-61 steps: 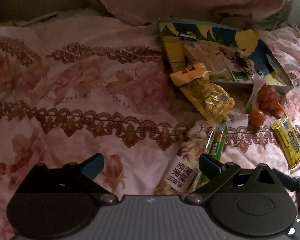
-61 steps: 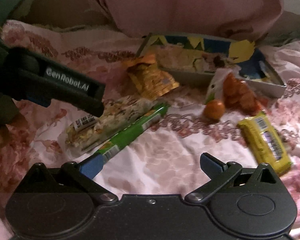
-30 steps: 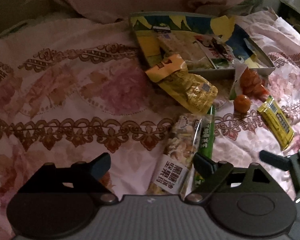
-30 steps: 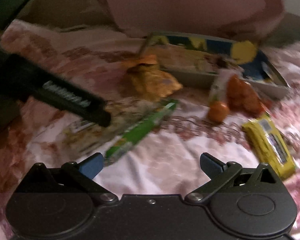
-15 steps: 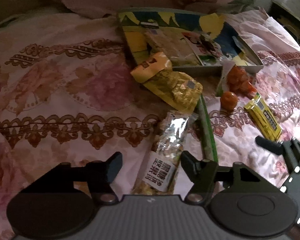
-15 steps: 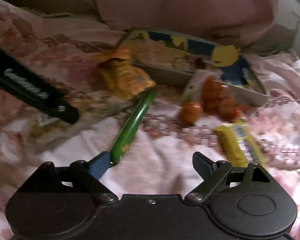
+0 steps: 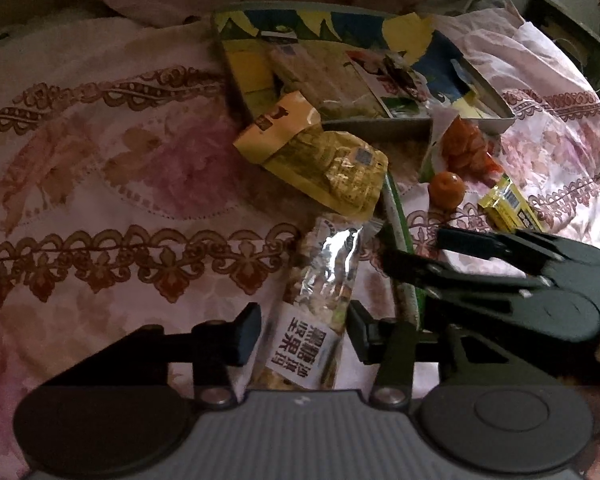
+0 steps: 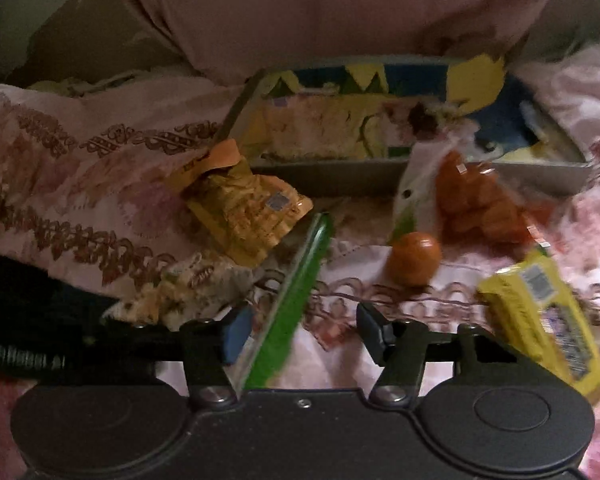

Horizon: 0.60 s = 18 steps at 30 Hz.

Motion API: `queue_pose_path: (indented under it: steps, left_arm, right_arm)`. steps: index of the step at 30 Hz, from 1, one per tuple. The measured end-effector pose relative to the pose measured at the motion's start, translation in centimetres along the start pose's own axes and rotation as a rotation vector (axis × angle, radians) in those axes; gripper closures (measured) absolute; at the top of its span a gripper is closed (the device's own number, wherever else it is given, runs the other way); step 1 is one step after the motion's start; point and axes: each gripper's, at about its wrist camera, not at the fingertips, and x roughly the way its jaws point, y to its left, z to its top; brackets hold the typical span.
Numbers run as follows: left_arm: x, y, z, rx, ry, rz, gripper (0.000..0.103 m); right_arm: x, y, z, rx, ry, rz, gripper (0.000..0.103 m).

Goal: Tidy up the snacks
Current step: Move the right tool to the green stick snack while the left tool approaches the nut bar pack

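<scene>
Both sets of jaws closing now. My left gripper (image 7: 300, 334) straddles the nut bar (image 7: 312, 320), its length running straight away between the jaws, pads not yet touching. My right gripper (image 8: 300, 334) brackets the green stick (image 8: 288, 304), angled up-right toward the box (image 8: 420, 180) on the bed.

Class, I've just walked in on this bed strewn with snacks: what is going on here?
A person is tidying snacks with a pair of tongs in each hand. The left tongs are closing around a clear packet of nut snack, which lies between the fingers. The right tongs are closing on a long green packet beside it. An orange-yellow pouch, a small orange fruit and a yellow bar lie loose on the floral bedspread. The colourful box behind already holds some packets.
</scene>
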Motion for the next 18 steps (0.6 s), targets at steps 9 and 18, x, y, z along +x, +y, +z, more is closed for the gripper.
queue_pose_path:
  steps: [9, 18]
  left_arm:
    - [0.4, 0.0, -0.1, -0.011, 0.018, 0.008, 0.058]
    - [0.4, -0.4, -0.8, -0.123, 0.065, -0.131, 0.061]
  right_arm:
    - [1.4, -0.3, 1.0, 0.029, 0.085, 0.022, 0.061]
    - [-0.8, -1.6, 0.2, 0.032, 0.146, 0.094, 0.080]
